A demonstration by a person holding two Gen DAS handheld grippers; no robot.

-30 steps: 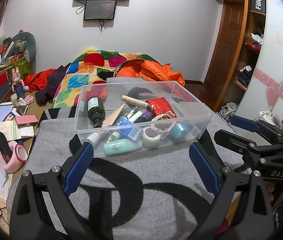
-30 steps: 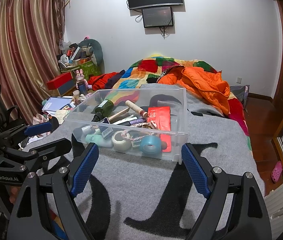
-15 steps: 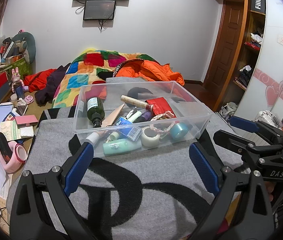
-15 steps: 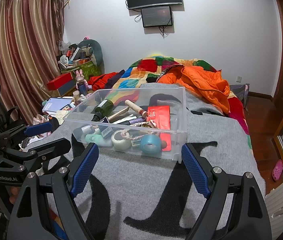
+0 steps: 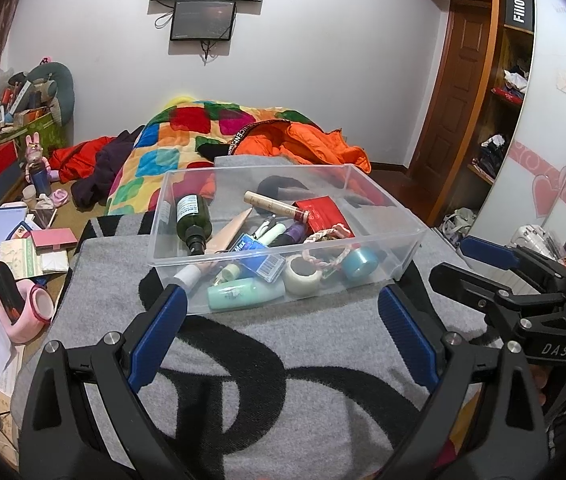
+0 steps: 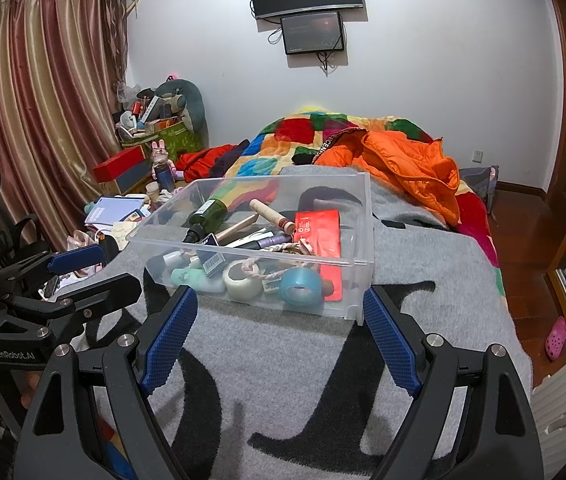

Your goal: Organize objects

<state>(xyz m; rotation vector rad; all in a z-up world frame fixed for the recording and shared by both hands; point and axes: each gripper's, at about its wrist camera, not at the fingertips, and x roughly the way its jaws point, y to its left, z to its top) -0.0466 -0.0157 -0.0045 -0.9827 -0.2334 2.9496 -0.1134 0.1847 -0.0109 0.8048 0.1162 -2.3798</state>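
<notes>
A clear plastic bin point(image 5: 379, 236) point(image 6: 365, 240) rests on a grey and black blanket point(image 5: 283, 360). Inside lie a dark green bottle point(image 5: 193, 220) point(image 6: 207, 216), a mint tube point(image 5: 243, 294), a white tape roll point(image 5: 303, 276) point(image 6: 241, 280), a blue tape roll point(image 5: 359, 262) point(image 6: 300, 288), a red packet point(image 5: 323, 214) point(image 6: 321, 228) and several pens and tubes. My left gripper point(image 5: 283, 308) stands open just short of the bin's near wall, nothing between its blue pads. My right gripper point(image 6: 281, 312) is open too, before the bin's near right corner, also empty.
A bed with a patchwork quilt point(image 5: 187, 140) and an orange jacket point(image 6: 411, 164) lies behind the bin. Books, boxes and a pink tape dispenser point(image 5: 27, 308) clutter the floor at the left. A wardrobe point(image 5: 523, 120) stands at the right. Curtains point(image 6: 23, 120) hang at the left.
</notes>
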